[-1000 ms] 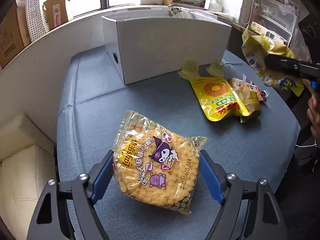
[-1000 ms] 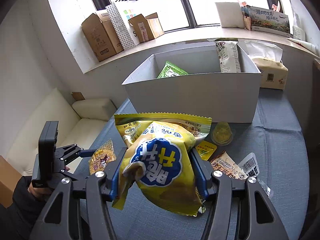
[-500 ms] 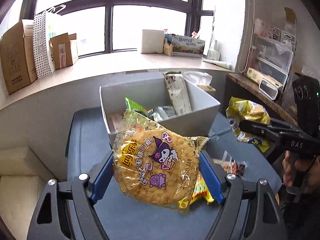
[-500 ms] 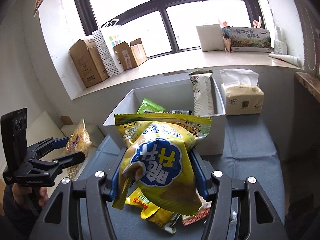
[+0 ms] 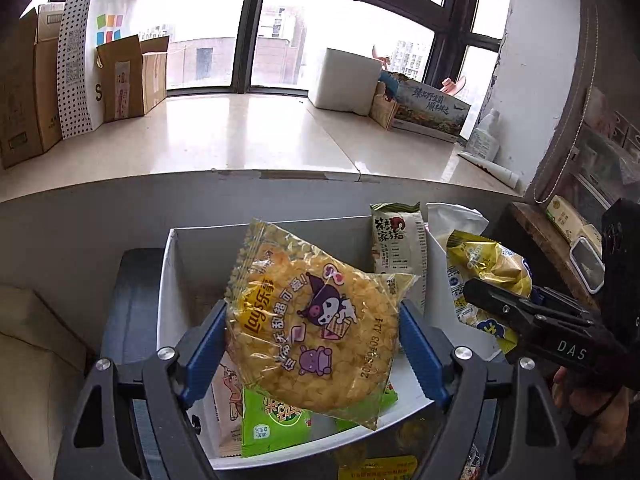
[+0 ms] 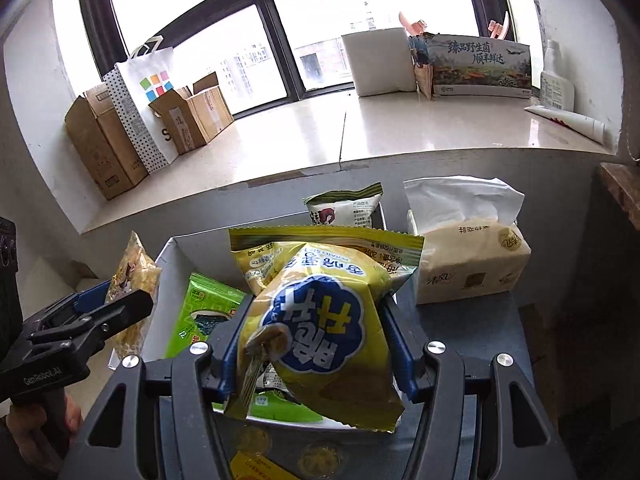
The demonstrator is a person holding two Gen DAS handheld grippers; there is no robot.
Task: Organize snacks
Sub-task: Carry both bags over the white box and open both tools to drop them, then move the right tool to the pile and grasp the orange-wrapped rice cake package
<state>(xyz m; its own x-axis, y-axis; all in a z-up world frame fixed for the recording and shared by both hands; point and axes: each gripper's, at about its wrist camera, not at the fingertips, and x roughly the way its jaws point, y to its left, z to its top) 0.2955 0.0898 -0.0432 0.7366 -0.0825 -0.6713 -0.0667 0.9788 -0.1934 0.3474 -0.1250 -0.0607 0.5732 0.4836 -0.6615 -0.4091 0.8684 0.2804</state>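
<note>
Our left gripper (image 5: 312, 344) clamps a clear Lay's bag of yellow puffs (image 5: 316, 320) between its blue pads, jaws wide around it, above the white storage box (image 5: 172, 280). Our right gripper (image 6: 316, 340) pinches a yellow chip bag (image 6: 320, 328), jaws about half apart, over the same box.

We judge the job well underway: a green seaweed pack (image 6: 204, 312) and an upright white snack packet (image 5: 396, 248) already sit inside, and both held bags look ready to drop in. Some snacks remain on the blue-grey table (image 6: 472, 332) in front of the box, including yellow jelly cups (image 6: 320, 460).

Beside the box rests a tissue pack (image 6: 468, 260). Beyond it, a pale windowsill (image 5: 240, 136) carries cardboard boxes (image 5: 132, 76) and a dotted paper bag (image 5: 76, 60) under large windows.
</note>
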